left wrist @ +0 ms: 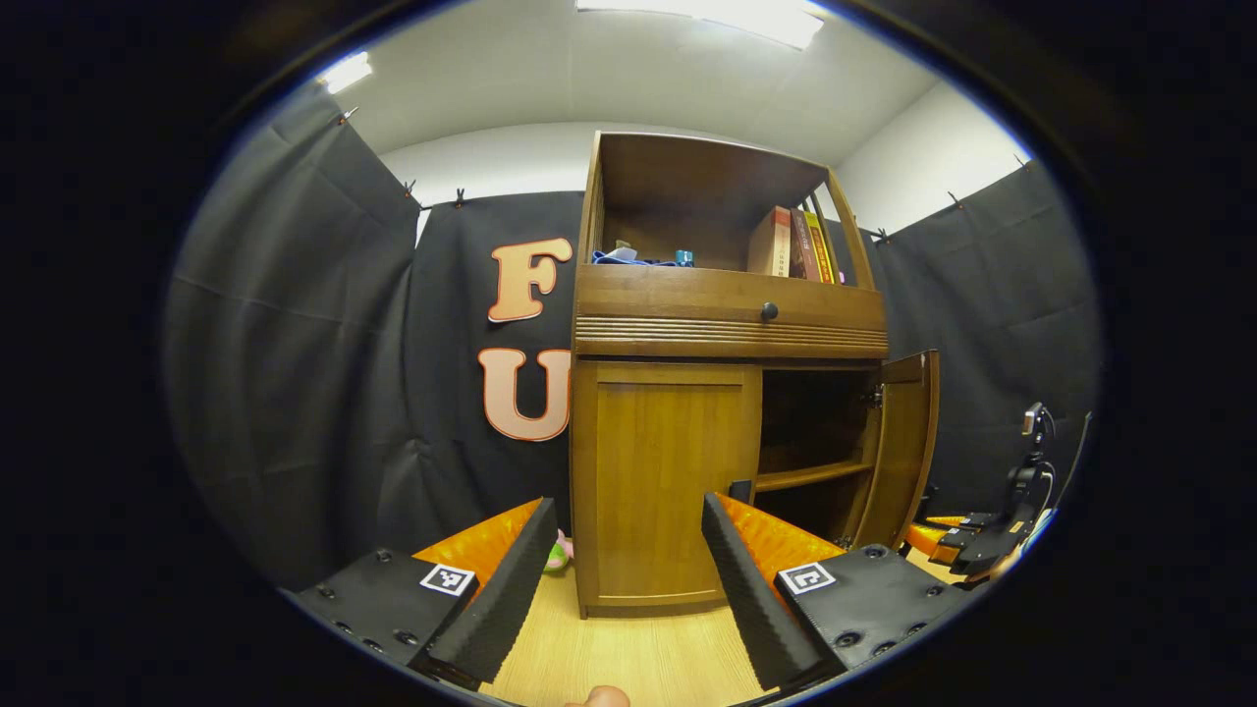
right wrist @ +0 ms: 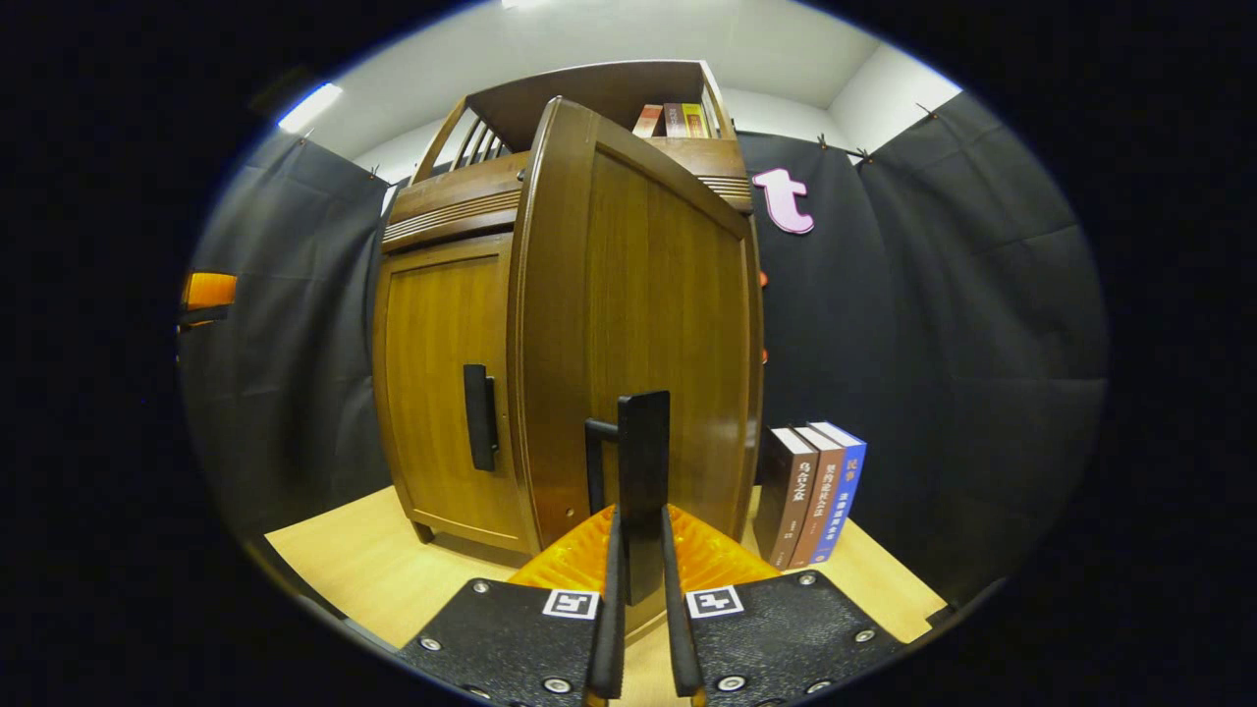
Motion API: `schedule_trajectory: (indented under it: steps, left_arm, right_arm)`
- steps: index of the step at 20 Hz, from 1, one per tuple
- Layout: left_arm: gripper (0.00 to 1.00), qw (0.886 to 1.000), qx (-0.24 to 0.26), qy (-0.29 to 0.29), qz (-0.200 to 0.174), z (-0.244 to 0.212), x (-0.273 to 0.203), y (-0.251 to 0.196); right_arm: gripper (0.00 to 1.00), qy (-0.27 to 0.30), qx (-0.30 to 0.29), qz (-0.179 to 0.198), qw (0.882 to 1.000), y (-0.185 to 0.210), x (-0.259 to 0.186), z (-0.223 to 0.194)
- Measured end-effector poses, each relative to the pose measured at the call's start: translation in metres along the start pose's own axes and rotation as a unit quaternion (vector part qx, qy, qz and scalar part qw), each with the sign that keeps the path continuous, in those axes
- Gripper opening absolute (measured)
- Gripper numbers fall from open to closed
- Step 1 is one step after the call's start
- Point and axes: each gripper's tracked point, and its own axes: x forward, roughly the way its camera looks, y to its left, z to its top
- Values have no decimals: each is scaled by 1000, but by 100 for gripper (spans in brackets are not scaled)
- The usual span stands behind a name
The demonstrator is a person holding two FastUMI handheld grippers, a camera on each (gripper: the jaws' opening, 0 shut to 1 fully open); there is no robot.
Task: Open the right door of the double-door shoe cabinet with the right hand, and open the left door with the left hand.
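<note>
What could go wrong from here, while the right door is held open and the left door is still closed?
1. The right gripper is shut on the right door's handle. Three books stand on the floor just beside that door; swinging it wider may knock them over.
2. The left gripper is open in front of the closed left door, whose handle sits at its inner edge. Its fingers may miss and hit the panel.

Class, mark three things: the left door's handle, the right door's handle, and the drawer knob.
Left door handle (right wrist: 480, 416), right gripper view: middle of the bar.
Right door handle (right wrist: 643, 462), right gripper view: its flat front, above the fingers.
Drawer knob (left wrist: 769, 311), left gripper view: its round face.
</note>
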Motion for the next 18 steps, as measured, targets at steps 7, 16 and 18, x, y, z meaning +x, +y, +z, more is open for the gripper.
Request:
schedule_trajectory:
  steps: [7, 16, 18]
  left_arm:
    - [96, 1000, 8, 8, -17, -7, 9, -25]
    - [95, 1000, 8, 9, -23, -12, 25, -40]
    - [96, 999, 11, 15, -27, -15, 30, -46]
  right_arm:
    - [11, 3, -4, -23, 1000, -36, -18, -1]
    - [4, 9, 14, -60, 998, -102, -28, -1]
    - [3, 9, 21, -61, 998, -117, -28, -1]
